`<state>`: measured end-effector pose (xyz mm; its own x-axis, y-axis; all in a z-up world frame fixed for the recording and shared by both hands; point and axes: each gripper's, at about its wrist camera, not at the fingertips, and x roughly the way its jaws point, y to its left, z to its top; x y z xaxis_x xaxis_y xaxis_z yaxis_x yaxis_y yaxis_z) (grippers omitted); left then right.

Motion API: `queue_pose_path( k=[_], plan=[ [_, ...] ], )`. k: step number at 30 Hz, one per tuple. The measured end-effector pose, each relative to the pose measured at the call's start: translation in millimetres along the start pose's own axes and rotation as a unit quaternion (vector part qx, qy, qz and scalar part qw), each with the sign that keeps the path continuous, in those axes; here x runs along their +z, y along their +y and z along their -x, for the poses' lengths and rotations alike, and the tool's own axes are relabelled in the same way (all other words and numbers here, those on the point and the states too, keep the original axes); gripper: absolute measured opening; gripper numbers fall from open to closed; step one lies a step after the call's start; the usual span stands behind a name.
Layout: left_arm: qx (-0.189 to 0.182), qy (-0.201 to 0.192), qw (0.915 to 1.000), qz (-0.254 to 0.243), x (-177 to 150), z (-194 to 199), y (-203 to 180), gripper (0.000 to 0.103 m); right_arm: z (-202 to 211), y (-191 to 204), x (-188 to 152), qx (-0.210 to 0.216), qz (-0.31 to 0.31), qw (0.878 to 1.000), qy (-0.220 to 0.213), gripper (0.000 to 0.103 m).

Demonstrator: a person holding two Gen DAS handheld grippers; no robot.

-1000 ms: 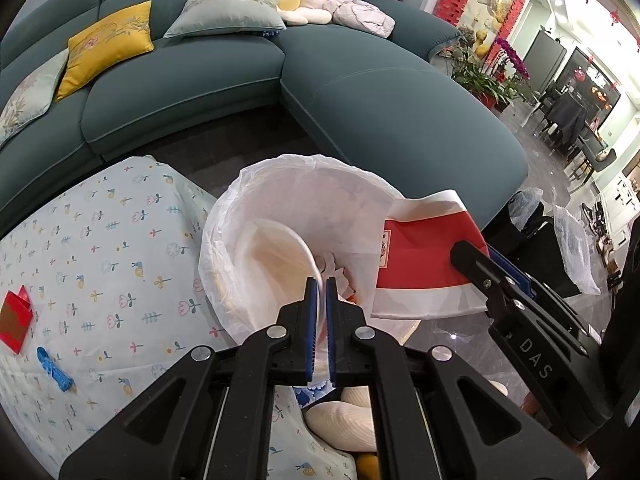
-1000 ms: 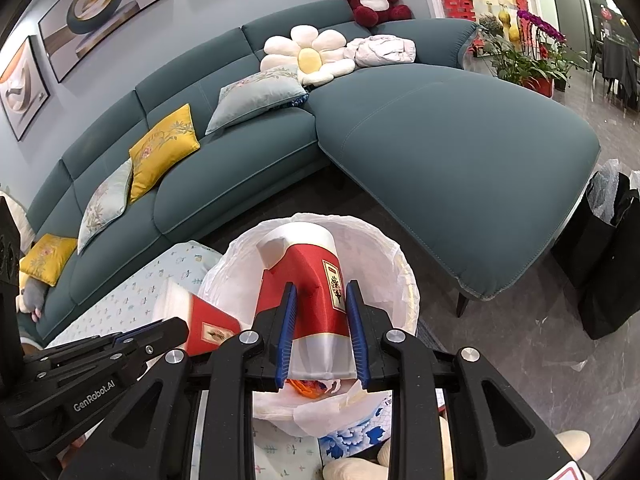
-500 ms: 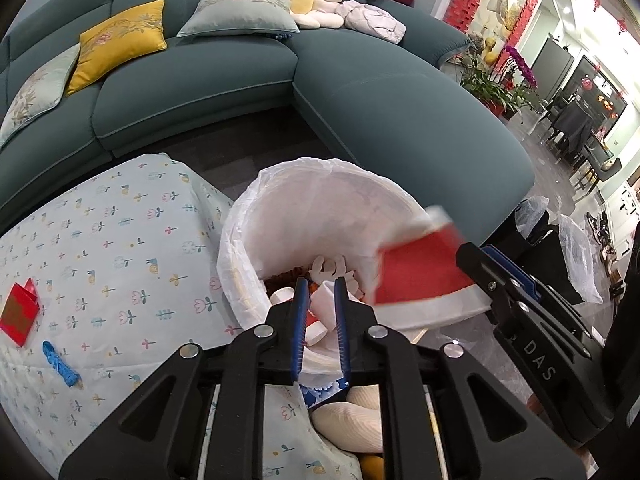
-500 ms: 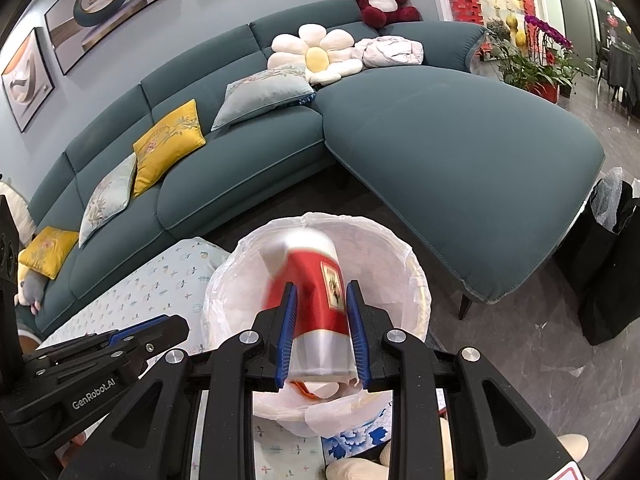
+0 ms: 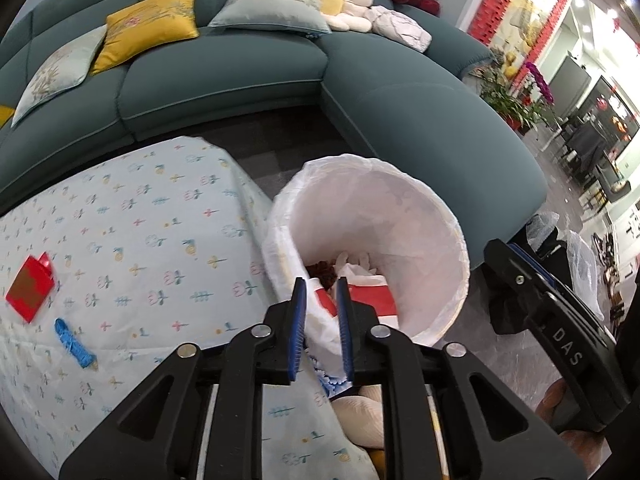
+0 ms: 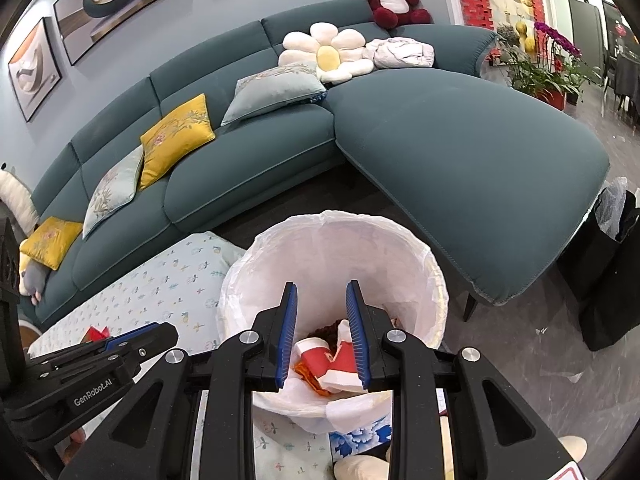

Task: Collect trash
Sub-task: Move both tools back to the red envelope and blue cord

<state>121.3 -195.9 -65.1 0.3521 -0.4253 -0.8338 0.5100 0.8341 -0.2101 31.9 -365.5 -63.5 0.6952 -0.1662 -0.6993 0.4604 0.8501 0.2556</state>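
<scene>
A white-lined trash bin (image 5: 400,216) (image 6: 400,256) stands beside the table. Red and white paper cups (image 6: 320,360) (image 5: 372,298) lie inside it with other trash. My left gripper (image 5: 322,292) is open and empty, just over the bin's near rim. My right gripper (image 6: 322,294) is open and empty above the bin; it also shows at the right of the left wrist view (image 5: 552,308). A red packet (image 5: 30,290) and a blue scrap (image 5: 74,342) lie on the table's left.
The table has a floral cloth (image 5: 140,240). A teal sofa (image 6: 460,140) with cushions curves behind the bin. Black bags (image 6: 612,264) stand on the floor at right. Plants (image 6: 540,68) stand at the far right.
The left gripper let go of a white plate and opened; the right gripper opened and dropped its red and white cup. Both now lie in the bin.
</scene>
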Motion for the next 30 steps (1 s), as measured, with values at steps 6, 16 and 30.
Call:
queue_pose_path(
  k=[6,16,30],
  plan=[
    [0.022,-0.011,0.9994,0.026,-10.3,14.5,35.8,0.031,4.5,26.8,-7.3,0.011,0.017,1.0,0.007,0.034],
    [0.071,-0.024,0.9938,0.083,-34.6,45.0,115.1,0.051,7.4,97.8,-33.6,0.049,0.061,0.996,0.034,0.046],
    [0.146,-0.029,0.9745,0.168,-67.8,83.1,242.6,0.063,-7.7,207.8,-85.3,0.095,0.136,0.982,0.089,0.051]
  ],
)
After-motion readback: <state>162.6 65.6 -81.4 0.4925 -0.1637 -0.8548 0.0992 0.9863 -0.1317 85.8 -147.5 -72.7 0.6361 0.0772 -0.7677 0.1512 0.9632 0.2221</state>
